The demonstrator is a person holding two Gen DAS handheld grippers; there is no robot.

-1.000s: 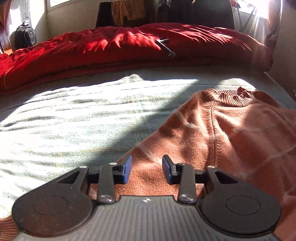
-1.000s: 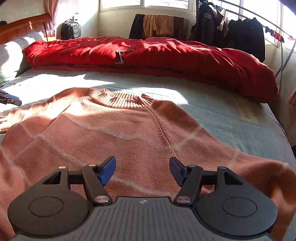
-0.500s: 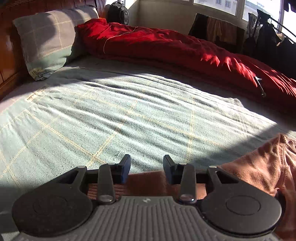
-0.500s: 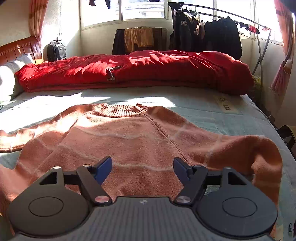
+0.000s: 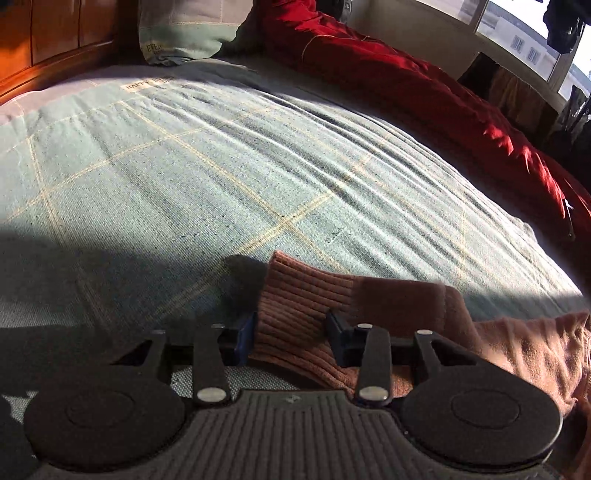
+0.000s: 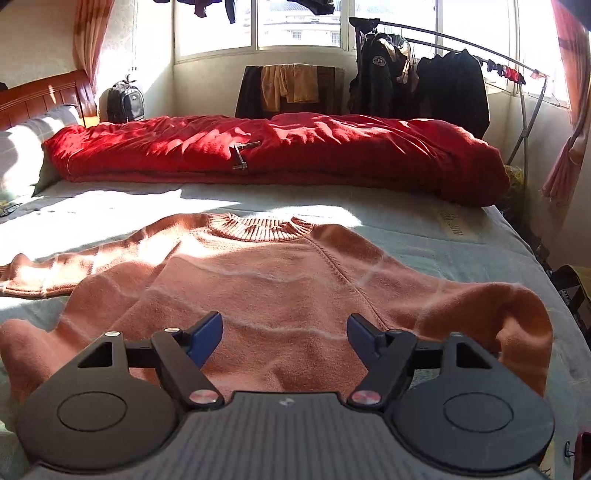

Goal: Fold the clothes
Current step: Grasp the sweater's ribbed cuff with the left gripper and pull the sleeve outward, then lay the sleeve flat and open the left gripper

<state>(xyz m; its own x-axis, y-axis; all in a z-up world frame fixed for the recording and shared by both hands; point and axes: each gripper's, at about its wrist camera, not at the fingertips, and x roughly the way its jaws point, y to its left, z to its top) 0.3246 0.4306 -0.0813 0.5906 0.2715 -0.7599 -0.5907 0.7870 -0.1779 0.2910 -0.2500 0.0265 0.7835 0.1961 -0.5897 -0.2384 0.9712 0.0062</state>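
Observation:
An orange-pink knit sweater (image 6: 280,280) lies face up on the green checked bed cover (image 5: 184,166), collar toward the far side. Its left sleeve (image 6: 55,273) stretches out to the left; the right sleeve (image 6: 517,306) humps up at the bed's edge. In the left wrist view my left gripper (image 5: 290,328) is closing its jaws on the ribbed cuff (image 5: 295,295) of a sleeve, which fills the gap between both pads. My right gripper (image 6: 284,332) hovers open over the sweater's lower body with nothing between its fingers.
A rolled red duvet (image 6: 280,147) runs along the far side of the bed, with a small metal tool (image 6: 242,155) on it. A pillow (image 5: 184,29) and wooden headboard (image 5: 55,33) stand at the left. A rack of dark clothes (image 6: 424,85) stands by the window.
My left gripper swung left from the sweater's shoulder along the sleeve to the cuff, which now sits between its jaws. The right gripper pulled back and rose, its jaws a little wider.

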